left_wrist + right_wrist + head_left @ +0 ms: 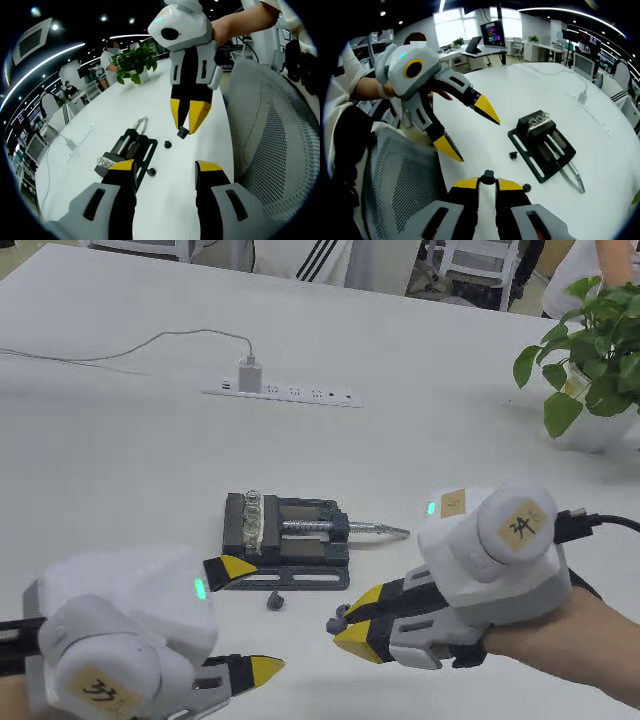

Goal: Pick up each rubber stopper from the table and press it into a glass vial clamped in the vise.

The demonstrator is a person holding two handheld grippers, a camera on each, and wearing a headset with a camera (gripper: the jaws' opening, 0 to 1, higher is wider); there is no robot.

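Note:
A dark vise (290, 532) sits mid-table with clear glass vials (253, 514) clamped in its jaws. My right gripper (345, 623) hovers in front of the vise, shut on a small dark rubber stopper (487, 175), and the same stopper (183, 133) appears between its yellow tips. A loose stopper (275, 601) lies on the table just before the vise. Two loose stoppers (167, 145) lie near the vise (127, 147) in the left gripper view. My left gripper (252, 620) stands open and holds nothing, left of the right one. The vials (536, 120) stand upright.
A white power strip (280, 392) with a plugged charger and cable lies beyond the vise. A potted plant (588, 370) stands at the far right. A grey mesh chair (270, 130) is close behind the table's near edge. People are at the far side.

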